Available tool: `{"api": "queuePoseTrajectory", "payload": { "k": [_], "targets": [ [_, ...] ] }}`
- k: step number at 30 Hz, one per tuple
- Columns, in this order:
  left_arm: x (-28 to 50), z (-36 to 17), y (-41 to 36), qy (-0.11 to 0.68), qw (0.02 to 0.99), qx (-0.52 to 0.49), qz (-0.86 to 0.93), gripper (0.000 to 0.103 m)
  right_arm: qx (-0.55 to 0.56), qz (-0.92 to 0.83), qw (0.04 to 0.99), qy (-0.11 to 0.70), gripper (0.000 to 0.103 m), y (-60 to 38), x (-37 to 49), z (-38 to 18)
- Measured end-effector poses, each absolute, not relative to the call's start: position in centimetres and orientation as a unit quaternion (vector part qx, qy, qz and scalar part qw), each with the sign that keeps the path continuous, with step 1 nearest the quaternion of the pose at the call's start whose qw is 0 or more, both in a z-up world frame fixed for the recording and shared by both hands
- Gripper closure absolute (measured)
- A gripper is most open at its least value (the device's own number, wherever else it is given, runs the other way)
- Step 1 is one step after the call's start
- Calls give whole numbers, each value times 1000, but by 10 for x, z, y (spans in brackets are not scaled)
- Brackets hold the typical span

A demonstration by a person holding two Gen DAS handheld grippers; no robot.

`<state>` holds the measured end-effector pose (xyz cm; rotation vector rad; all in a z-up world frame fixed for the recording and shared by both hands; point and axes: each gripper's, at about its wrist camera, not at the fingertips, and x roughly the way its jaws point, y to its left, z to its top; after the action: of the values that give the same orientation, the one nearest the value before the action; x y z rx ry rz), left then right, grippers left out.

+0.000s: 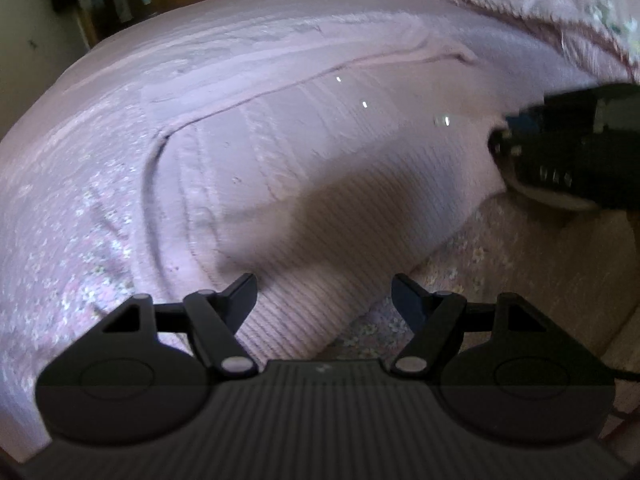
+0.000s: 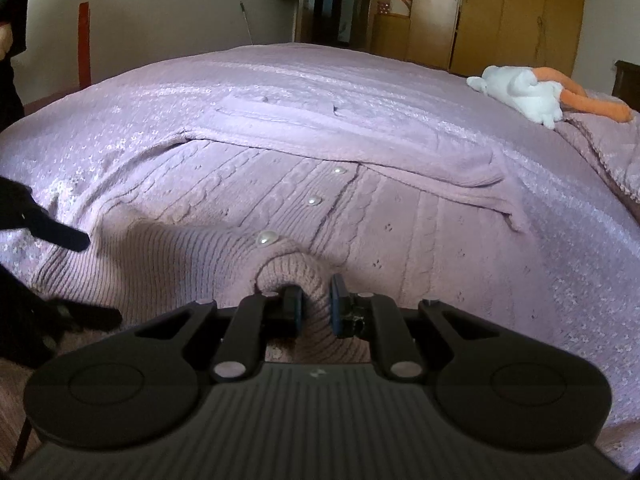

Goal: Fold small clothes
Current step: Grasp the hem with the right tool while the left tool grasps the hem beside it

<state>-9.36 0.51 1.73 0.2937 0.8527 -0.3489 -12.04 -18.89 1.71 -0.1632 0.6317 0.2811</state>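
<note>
A pale pink knitted cardigan with pearl buttons lies flat on the lilac bedspread, sleeves folded across its upper part. My right gripper is shut on a bunched fold of the ribbed hem near the lowest button. In the left wrist view the same cardigan fills the middle, and my left gripper hovers open just over its ribbed hem corner, nothing between its fingers. The right gripper shows at the right edge of that view; the left gripper's fingertips appear at the left of the right wrist view.
A white and orange plush toy lies at the bed's far right. A rumpled pink blanket sits beyond the cardigan. Wooden wardrobes and a doorway stand behind the bed. The bed's near edge drops off below the hem.
</note>
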Motion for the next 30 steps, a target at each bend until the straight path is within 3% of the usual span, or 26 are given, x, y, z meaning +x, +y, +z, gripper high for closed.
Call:
{"api": "queuePoseTrajectory", "payload": {
  "k": [10, 15, 19, 20, 27, 29, 30],
  "targets": [
    [-89, -9, -15, 388, 880, 242, -130, 24, -46, 135, 939, 314, 88, -194, -104, 21],
    [-80, -4, -4, 363, 897, 235, -94, 24, -81, 155, 927, 331, 86, -193, -111, 13],
    [-68, 0, 7, 360, 906, 209, -79, 24, -125, 145, 919, 346, 42, -194, -125, 2],
    [-66, 0, 9, 359, 907, 206, -76, 24, -139, 141, 918, 345, 36, -195, -129, 0],
    [-62, 2, 10, 353, 912, 198, -68, 27, -219, 104, 902, 357, 32, -207, -153, -19],
    [-62, 1, 10, 354, 912, 193, -76, 35, -213, 90, 906, 354, 32, -213, -153, -19],
    [-63, 2, 10, 354, 913, 188, -81, 44, -204, 83, 909, 353, 32, -216, -152, -18]
  ]
}}
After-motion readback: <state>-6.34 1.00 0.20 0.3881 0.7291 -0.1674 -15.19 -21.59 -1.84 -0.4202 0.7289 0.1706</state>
